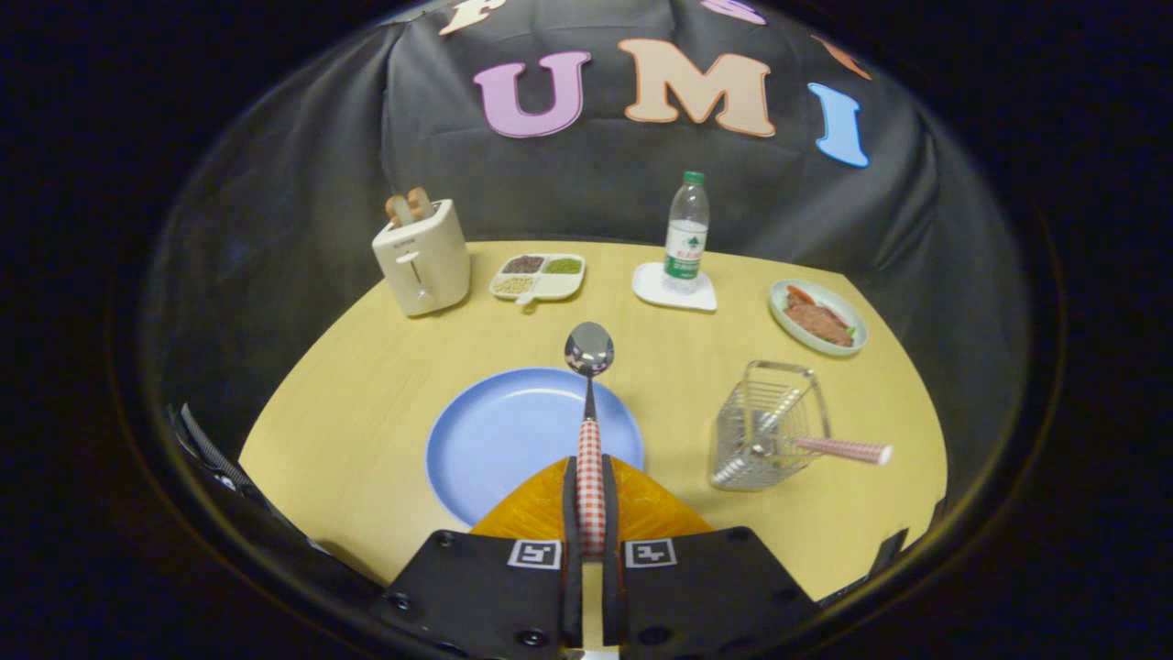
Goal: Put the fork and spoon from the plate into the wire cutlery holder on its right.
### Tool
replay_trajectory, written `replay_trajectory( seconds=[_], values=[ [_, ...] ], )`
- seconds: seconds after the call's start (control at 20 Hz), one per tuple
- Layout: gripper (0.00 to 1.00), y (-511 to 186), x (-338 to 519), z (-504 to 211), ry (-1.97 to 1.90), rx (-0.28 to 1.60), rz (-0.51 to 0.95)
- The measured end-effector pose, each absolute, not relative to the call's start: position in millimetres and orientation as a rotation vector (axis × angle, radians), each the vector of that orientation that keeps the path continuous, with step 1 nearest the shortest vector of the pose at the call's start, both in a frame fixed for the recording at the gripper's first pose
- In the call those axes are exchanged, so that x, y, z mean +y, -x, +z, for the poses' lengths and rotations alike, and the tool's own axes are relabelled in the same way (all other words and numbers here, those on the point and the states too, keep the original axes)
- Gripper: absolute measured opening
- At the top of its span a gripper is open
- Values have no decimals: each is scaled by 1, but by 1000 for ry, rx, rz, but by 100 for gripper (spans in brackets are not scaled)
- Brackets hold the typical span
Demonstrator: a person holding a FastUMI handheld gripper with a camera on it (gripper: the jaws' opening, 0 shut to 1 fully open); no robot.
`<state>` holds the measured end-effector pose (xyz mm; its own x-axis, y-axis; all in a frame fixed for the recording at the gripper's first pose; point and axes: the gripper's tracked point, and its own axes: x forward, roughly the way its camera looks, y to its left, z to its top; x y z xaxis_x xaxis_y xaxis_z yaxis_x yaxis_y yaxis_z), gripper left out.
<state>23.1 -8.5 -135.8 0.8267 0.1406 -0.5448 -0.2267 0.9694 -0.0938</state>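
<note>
My gripper (591, 477) is shut on the red-checked handle of the spoon (589, 367). The spoon points straight ahead, its shiny bowl held above the far rim of the blue plate (499, 440). The plate lies just ahead of the fingers and a little to their left, with nothing on it. To the plate's right stands the wire cutlery holder (768, 423). The fork (838, 448) sits in it, tines down, its red-checked handle leaning out over the rim to the right.
On the round wooden table (357, 403), a white toaster (422, 257) with toast stands far left. A divided snack dish (539, 275), a water bottle (686, 234) on a white coaster, and a plate of food (817, 316) line the far side.
</note>
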Motion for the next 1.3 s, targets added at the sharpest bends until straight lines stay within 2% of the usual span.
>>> replay_trajectory(
  seconds=[0.45, 1.0, 1.3],
  values=[
    [11, -29, -107, -87, 195, 646, 77],
    [11, -27, -143, -119, 312, 1056, 143],
    [12, -40, -140, -133, 411, 1171, 181]
  ],
)
